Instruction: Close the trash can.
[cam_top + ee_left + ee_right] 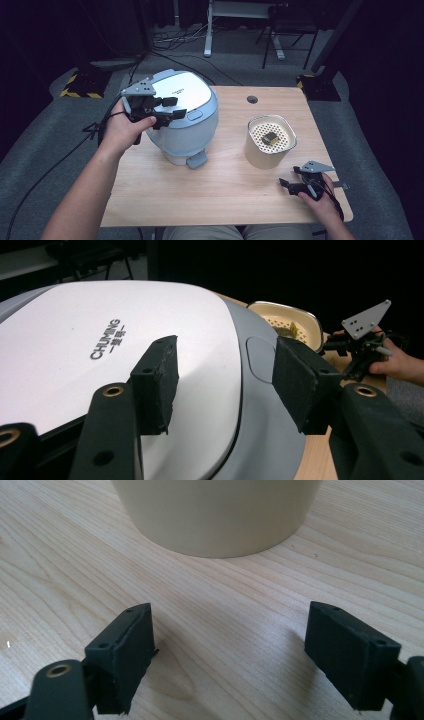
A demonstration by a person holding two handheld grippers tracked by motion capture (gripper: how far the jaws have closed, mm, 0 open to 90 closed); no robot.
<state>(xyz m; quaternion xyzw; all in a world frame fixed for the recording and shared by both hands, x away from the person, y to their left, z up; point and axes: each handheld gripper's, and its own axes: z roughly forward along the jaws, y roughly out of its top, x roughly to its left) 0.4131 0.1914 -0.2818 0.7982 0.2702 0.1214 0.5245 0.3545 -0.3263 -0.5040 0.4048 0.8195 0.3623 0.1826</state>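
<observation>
Rice cooker [182, 117] sits on the desk [165, 195]; the left gripper [225, 380] hovers over its closed lid, fingers [157, 382] spread, gripping nothing. Right gripper [227, 655], empty and wide open, faces the cream pot [215, 515].

A: Where is the left tool [222, 385]?

B: Over the rice cooker [150, 365], its jaws spread wide with nothing between them. The left pad sits above the white lid [90, 345]; the right pad is by the grey rim near the lid button [260, 360].

A: Any lettering?

B: "CHUMING" on the lid, with smaller characters beneath it.

A: And beyond it?

B: A cream pot [295, 325] with a perforated insert. Past it, the right tool [357, 347] in a hand [397, 360]; its jaws are too small to read. A strip of wooden table [320, 465] shows at the bottom.
</observation>
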